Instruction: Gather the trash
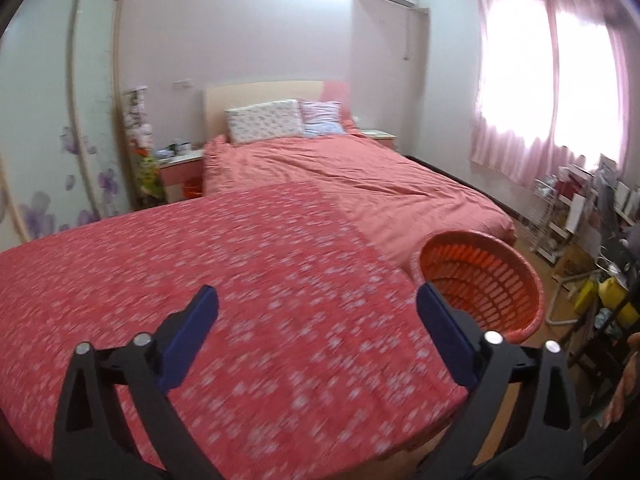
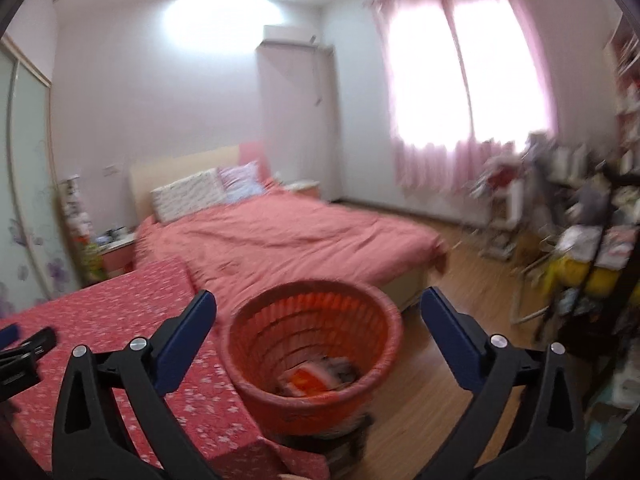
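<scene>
The left gripper (image 1: 316,312) is spread wide and carries nothing, poised above the table under its red floral cloth (image 1: 200,280). No litter shows on that cloth from the left wrist view, so the step in hand looks like scanning for the next piece. It would go best with the jaws kept spread and the sweep slow; the blur in both views suggests fast motion, which makes small scraps easy to miss.

At about two o'clock from the left gripper sits the orange slatted basket (image 1: 480,280), just beside the table's corner and near the foot of the bed (image 1: 360,172), which lies toward twelve o'clock.

The right gripper (image 2: 318,314) is likewise spread and empty, hanging almost directly over the basket (image 2: 316,344) — the rim sits between its two fingers, toward six o'clock in that view. Inside at the bottom lies collected trash (image 2: 316,380): something orange and white with a darker scrap beside it, too blurred to name. The basket is round, tapering downward, with open slots in its wall; small bits could slip through, so drops should be aimed at the centre.

At nine o'clock in the right wrist view, the left gripper's tip (image 2: 28,348) rests low over the cloth.
</scene>
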### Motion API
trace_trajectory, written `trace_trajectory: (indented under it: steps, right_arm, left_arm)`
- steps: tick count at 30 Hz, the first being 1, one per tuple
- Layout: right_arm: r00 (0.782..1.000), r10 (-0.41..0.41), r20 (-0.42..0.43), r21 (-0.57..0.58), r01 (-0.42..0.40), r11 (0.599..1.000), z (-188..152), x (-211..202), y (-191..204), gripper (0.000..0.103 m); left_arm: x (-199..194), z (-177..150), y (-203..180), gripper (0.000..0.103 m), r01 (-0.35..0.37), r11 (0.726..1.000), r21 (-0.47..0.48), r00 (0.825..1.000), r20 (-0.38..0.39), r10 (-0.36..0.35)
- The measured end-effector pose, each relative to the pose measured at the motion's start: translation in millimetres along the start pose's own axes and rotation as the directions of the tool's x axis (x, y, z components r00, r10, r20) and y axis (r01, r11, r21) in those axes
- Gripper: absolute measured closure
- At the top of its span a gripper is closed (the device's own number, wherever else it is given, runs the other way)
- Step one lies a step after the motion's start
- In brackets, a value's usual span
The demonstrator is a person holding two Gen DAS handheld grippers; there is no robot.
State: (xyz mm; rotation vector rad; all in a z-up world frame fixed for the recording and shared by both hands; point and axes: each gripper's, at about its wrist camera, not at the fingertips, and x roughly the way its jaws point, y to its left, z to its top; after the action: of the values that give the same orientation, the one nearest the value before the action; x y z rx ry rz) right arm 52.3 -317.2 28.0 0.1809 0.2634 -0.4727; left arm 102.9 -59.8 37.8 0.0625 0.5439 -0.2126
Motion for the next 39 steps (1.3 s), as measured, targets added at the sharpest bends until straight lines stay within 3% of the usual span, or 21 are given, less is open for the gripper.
trace_trajectory:
  steps: [4, 9, 11, 24, 39]
  right_arm:
    - [0.985, -0.139, 0.107, -0.016, 0.141, 0.990, -11.5, -36.6, 10.7, 0.002]
    - [0.991, -0.091, 0.095, -0.065, 0.097, 0.993, -24.4, -57.2, 19.7, 0.002]
    - [0.994, -0.075, 0.082, -0.096, 0.083, 0.992, -28.1, -60.4, 25.3, 0.002]
    - [0.997, -0.031, -0.075, -0.117, 0.022, 0.993, -53.6, -64.9, 37.8, 0.002]
    - [0.987, -0.043, -0.155, -0.151, 0.019, 0.988, -71.7, -62.0, 52.2, 0.002]
  left_arm:
    - [-31.2, -24.3, 18.2, 0.004, -0.059, 0.997, -0.055, 0.998, 0.005, 0.059]
    - [-57.4, -52.3, 27.2, 0.004, -0.181, 0.979, -0.094, 0.982, 0.035, 0.185]
    - [-63.2, -59.2, 29.5, 0.004, -0.197, 0.975, -0.101, 0.979, 0.038, 0.201]
    - [-64.8, -93.0, 41.8, 0.004, -0.188, 0.969, -0.161, 0.982, -0.036, 0.185]
    - [-58.2, -103.7, 38.5, 0.004, -0.193, 0.968, -0.158, 0.981, -0.069, 0.184]
